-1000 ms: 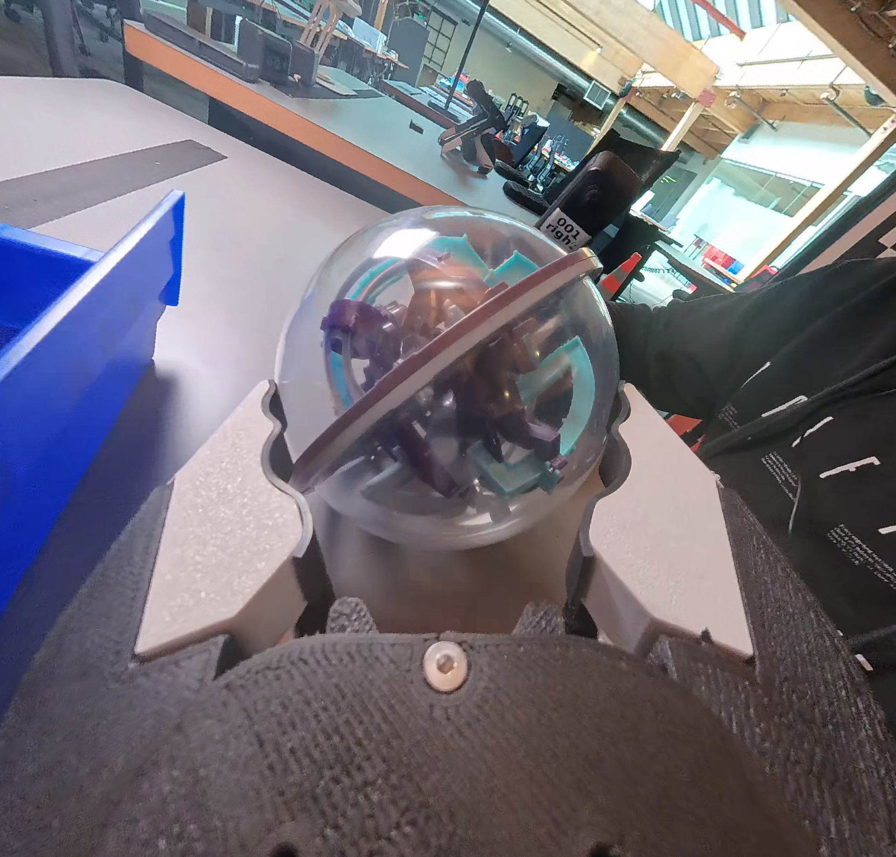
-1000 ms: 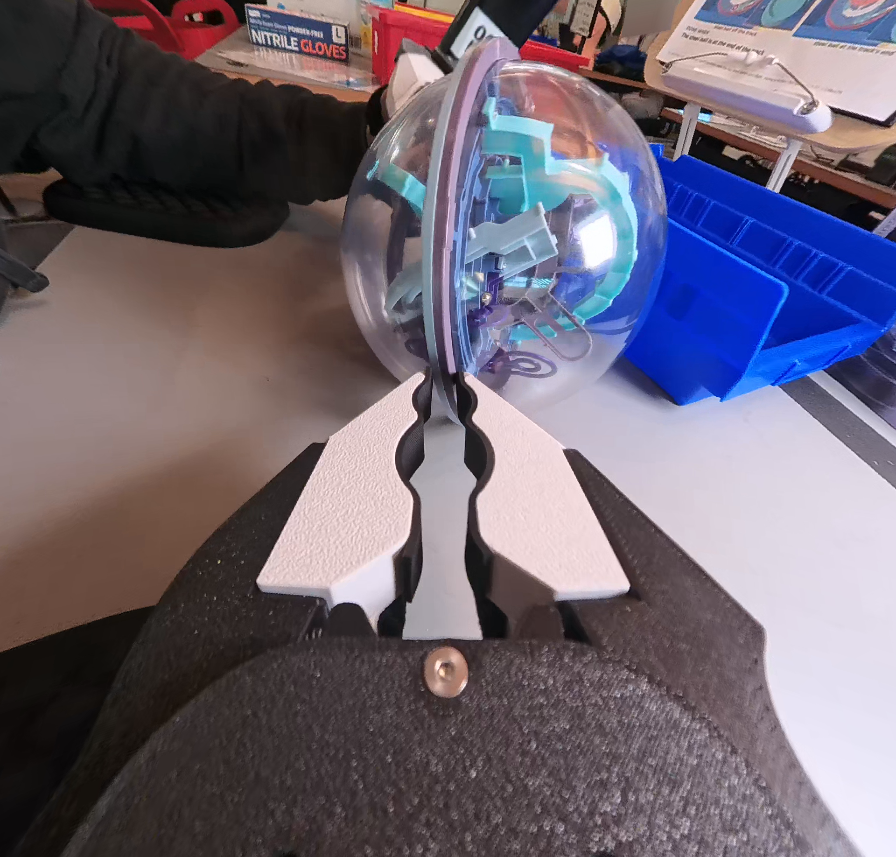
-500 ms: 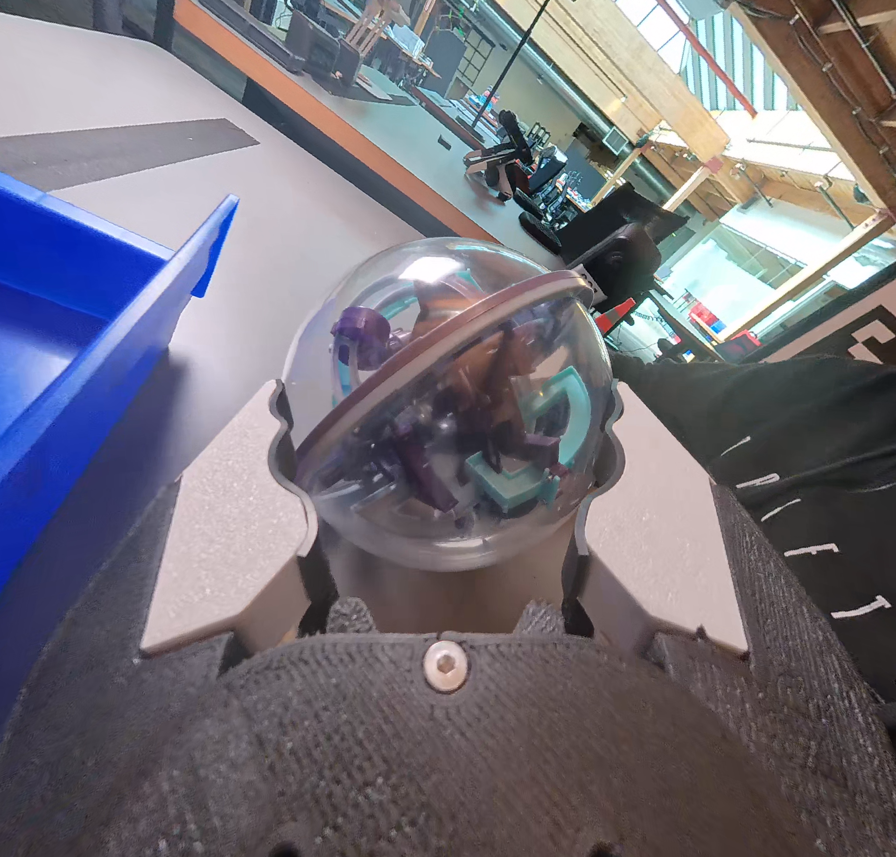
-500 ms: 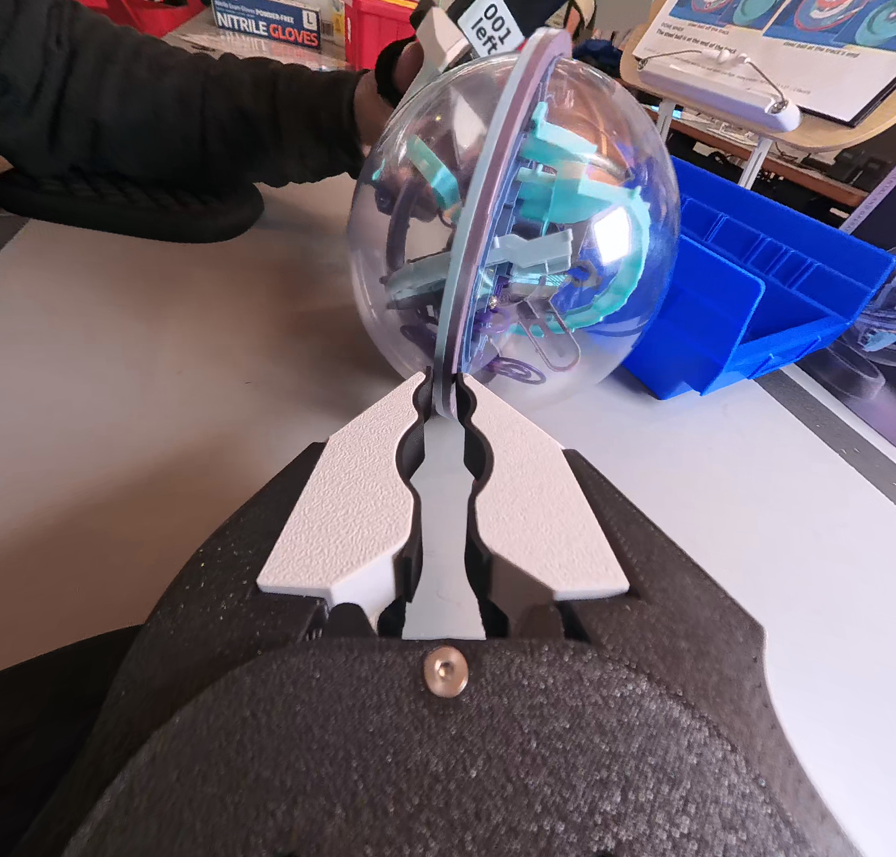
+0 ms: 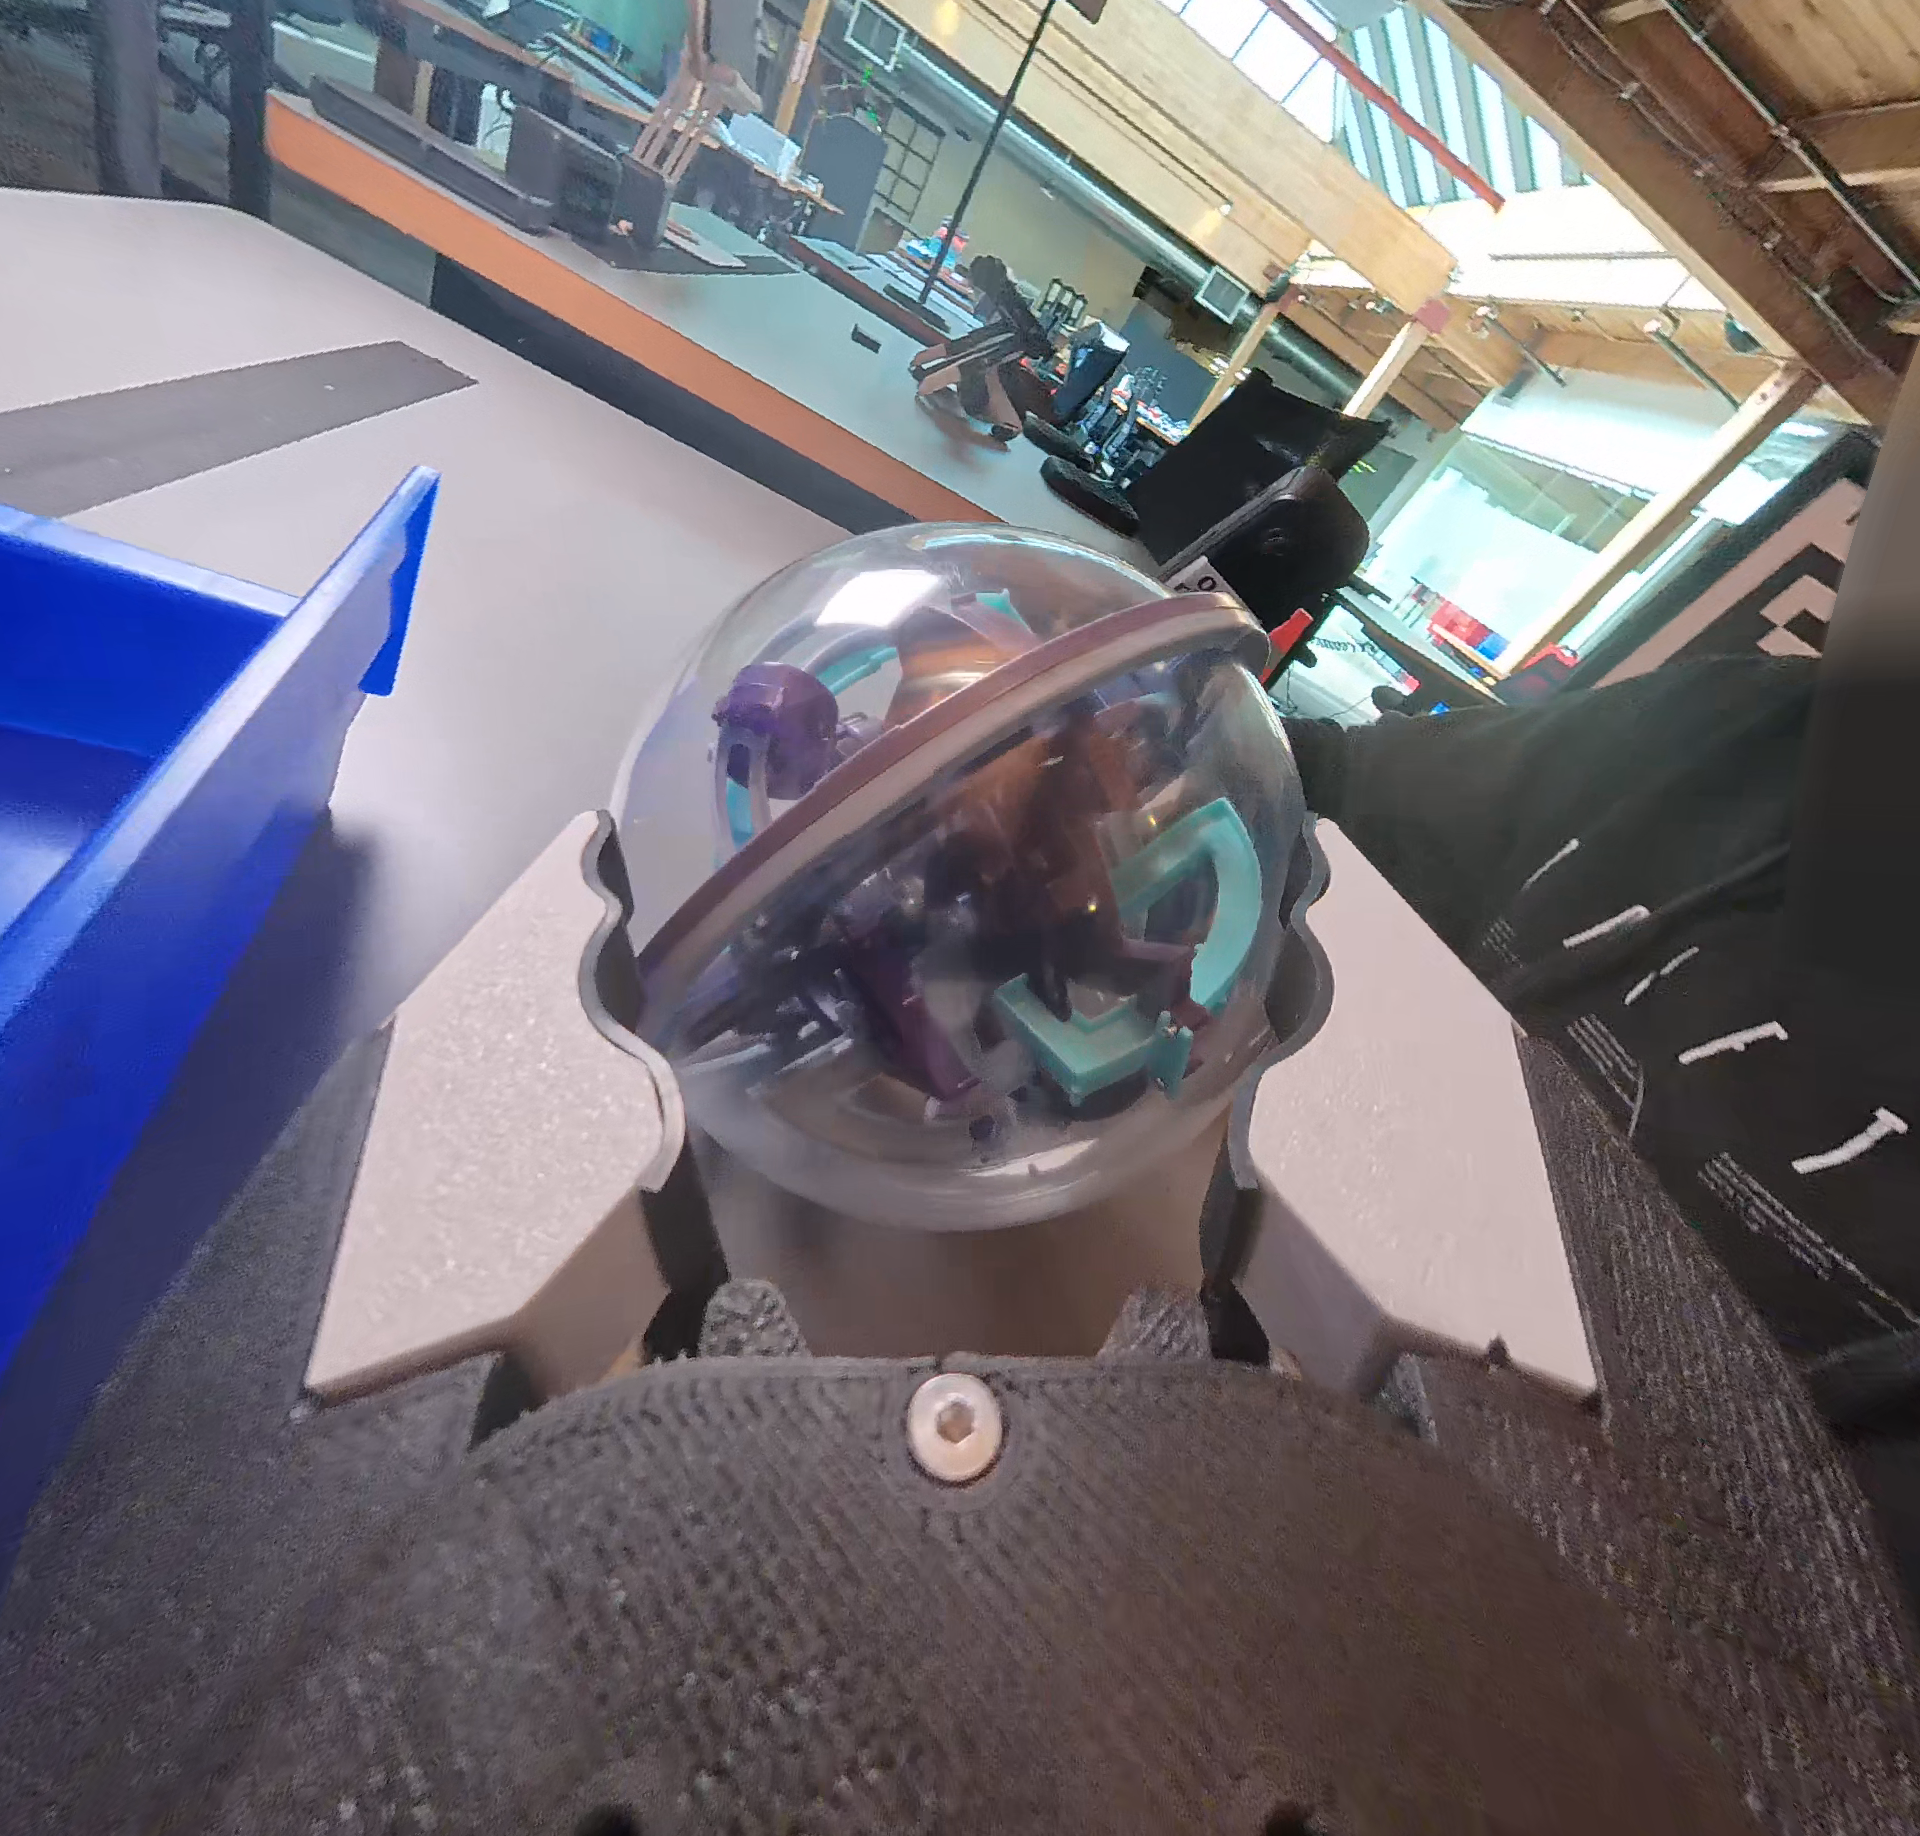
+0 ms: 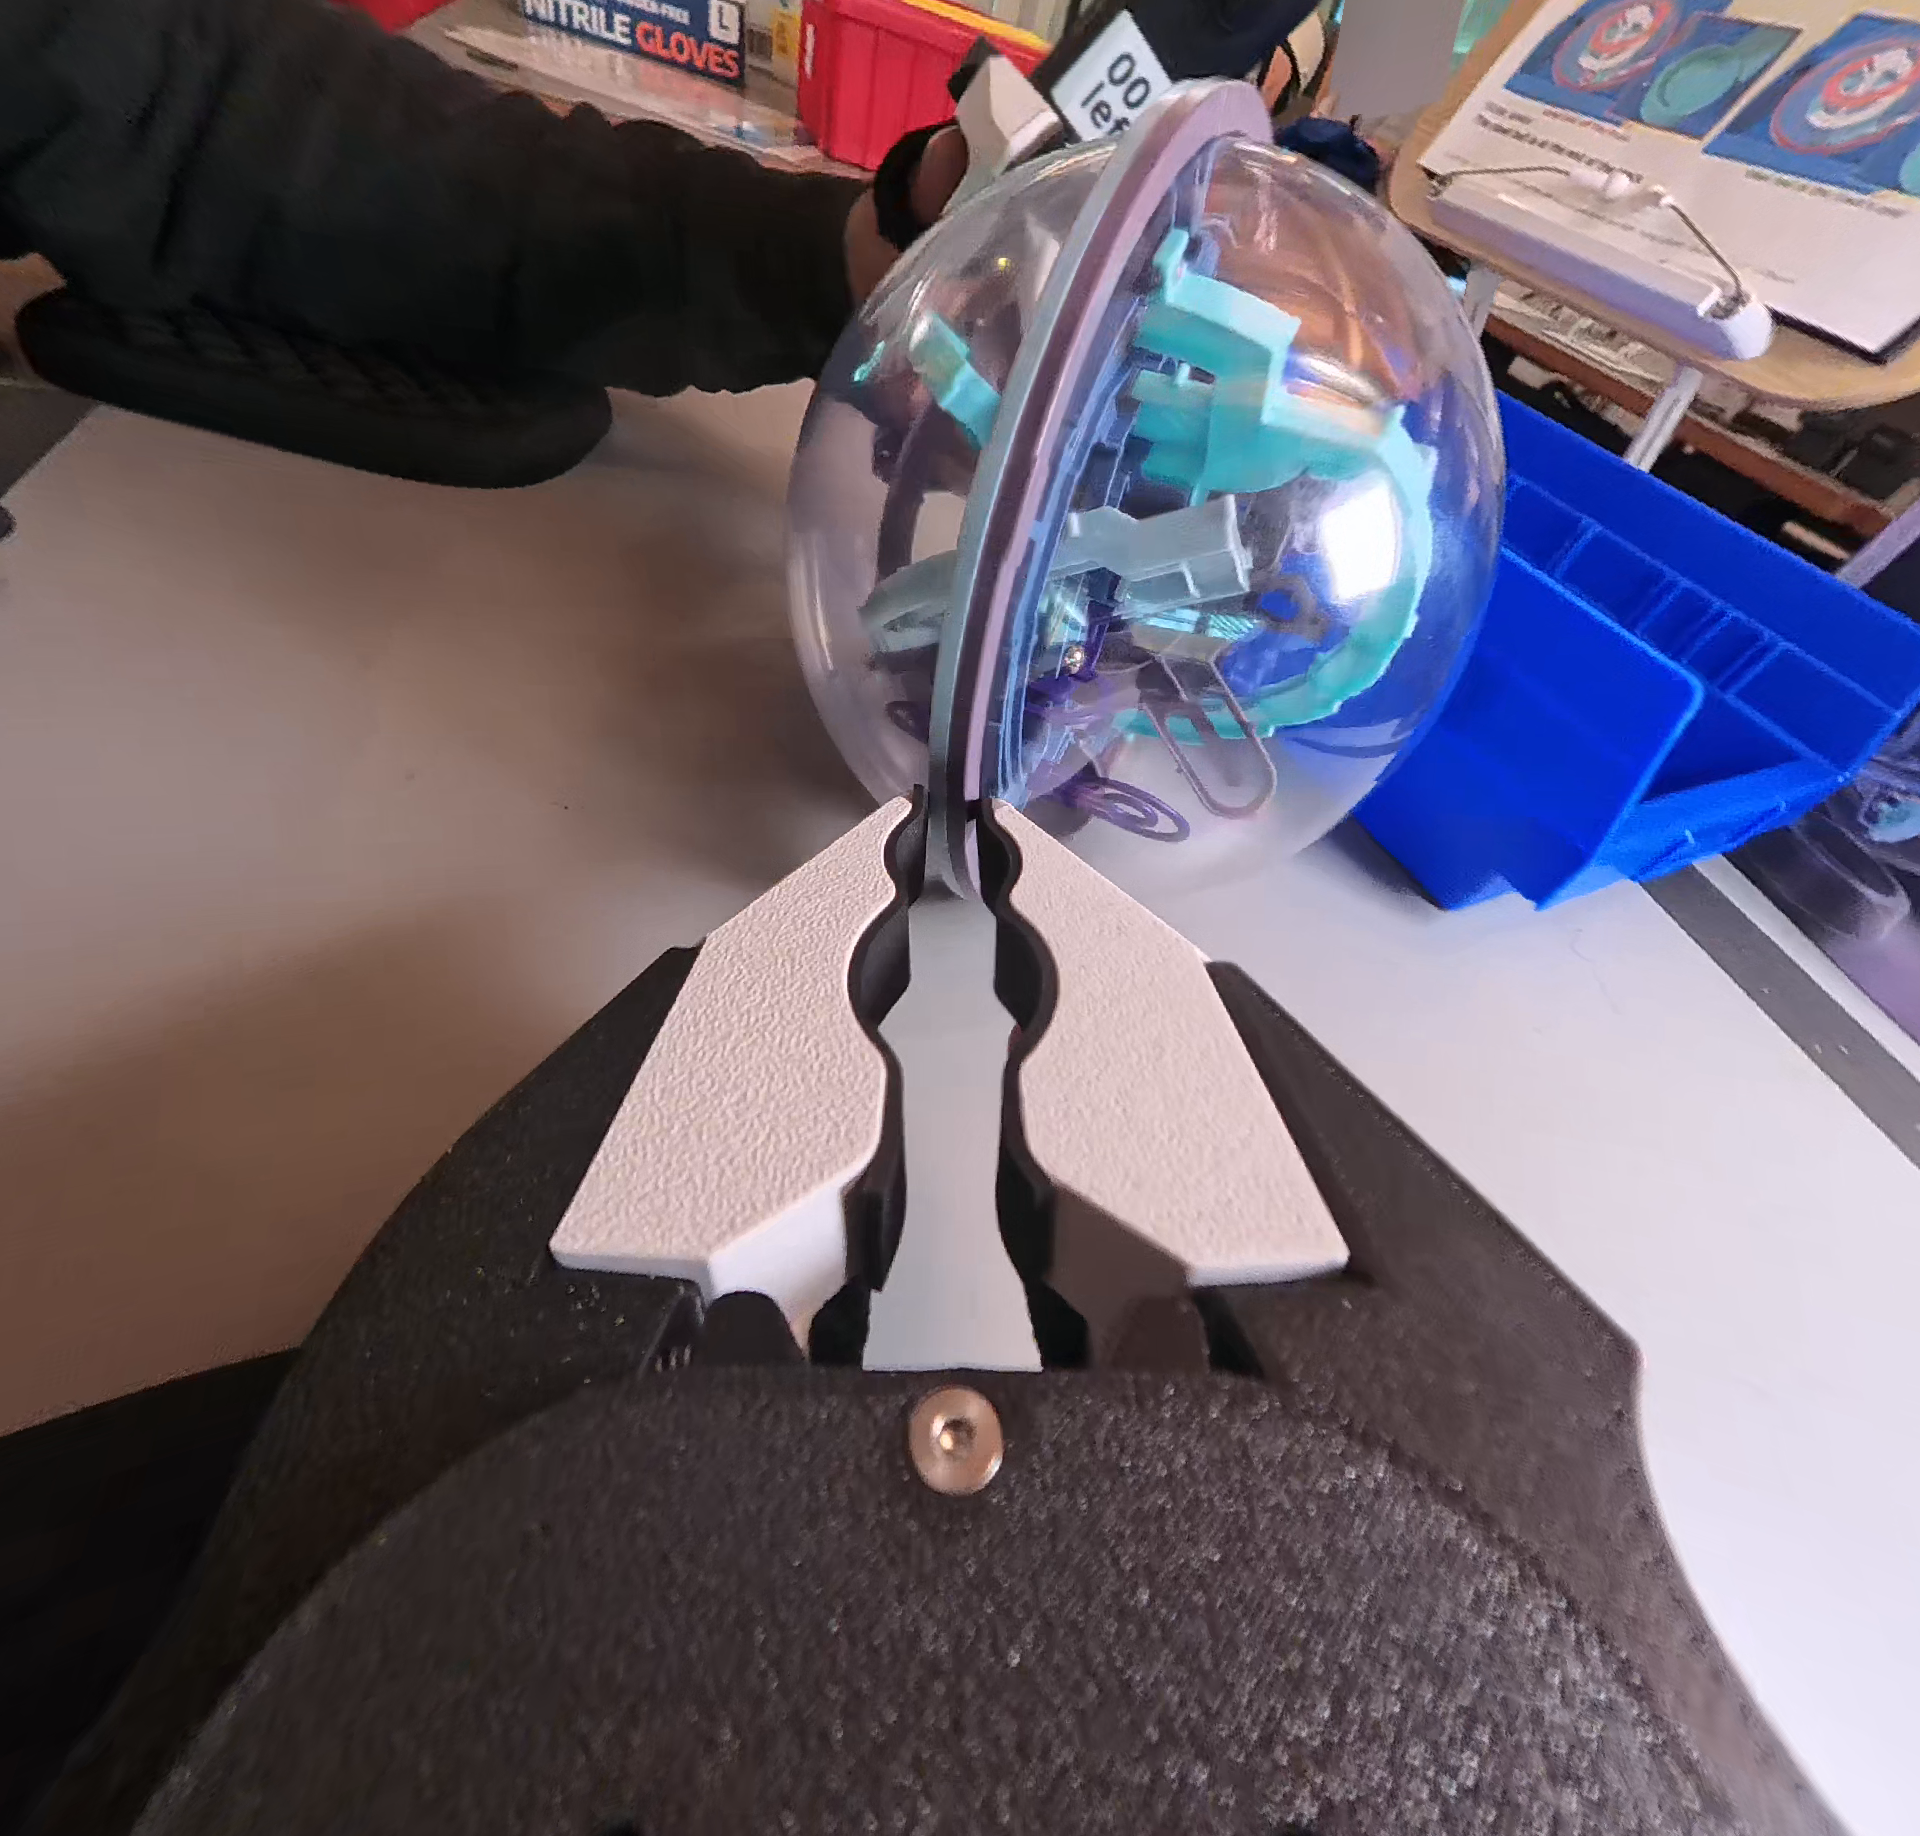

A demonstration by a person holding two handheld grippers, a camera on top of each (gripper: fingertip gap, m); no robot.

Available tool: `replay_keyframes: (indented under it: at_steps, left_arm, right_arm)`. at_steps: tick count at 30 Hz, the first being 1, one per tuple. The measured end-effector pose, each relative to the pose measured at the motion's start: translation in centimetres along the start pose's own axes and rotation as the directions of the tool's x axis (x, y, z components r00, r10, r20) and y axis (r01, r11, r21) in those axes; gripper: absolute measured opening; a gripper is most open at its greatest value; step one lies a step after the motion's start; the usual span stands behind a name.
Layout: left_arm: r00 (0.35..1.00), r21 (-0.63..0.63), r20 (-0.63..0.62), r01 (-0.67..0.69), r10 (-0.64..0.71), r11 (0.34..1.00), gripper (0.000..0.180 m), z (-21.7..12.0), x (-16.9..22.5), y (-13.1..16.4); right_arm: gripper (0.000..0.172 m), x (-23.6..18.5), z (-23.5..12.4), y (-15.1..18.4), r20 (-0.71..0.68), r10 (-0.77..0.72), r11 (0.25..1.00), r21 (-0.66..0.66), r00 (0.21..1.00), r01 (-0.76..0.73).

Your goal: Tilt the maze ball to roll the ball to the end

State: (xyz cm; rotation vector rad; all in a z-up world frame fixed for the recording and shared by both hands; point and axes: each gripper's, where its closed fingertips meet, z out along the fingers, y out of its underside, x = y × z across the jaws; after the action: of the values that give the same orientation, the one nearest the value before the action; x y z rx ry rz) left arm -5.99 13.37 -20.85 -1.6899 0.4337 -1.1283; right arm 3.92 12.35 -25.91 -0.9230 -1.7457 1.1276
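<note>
Labels: glove box [image 6: 629, 15] lettered; left tool [image 5: 951, 913] cradles maze ball [image 5: 956, 882], right tool [image 6: 951, 830] pinches its rim.

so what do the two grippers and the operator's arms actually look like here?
Both grippers, left and right, look identical: rough black 3D-printed body, a silver screw at centre, wedge-shaped white fingers with wavy black inner pads. A black camera with a white label tops the left one. The operator wears black sleeves with white print.
</note>
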Motion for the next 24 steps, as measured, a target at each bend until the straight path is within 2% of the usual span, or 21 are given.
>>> replay_keyframes:
  at_steps: [10, 20, 24]
  left_arm:
    - [0.993, 0.03, -0.105, -0.047, 0.05, 0.998, 0.113, -0.6, 1.4, 0.0]
    - [0.998, 0.053, -0.024, -0.061, 0.062, 0.997, 0.109, -0.3, 0.4, -0.8]
    - [0.992, 0.032, 0.028, -0.128, 0.127, 0.991, 0.123, 0.1, 0.2, -0.6]
  right_arm:
    - [0.004, -3.2, 1.5, 0.2, 0.035, -0.197, 0.979, -0.042, 0.98, 0.198]
    - [0.005, -1.7, 0.9, -0.7, -0.04, -0.167, 0.986, 0.005, 0.985, 0.168]
    - [0.007, -0.7, 0.7, -0.9, -0.098, -0.175, 0.984, 0.009, 0.98, 0.177]
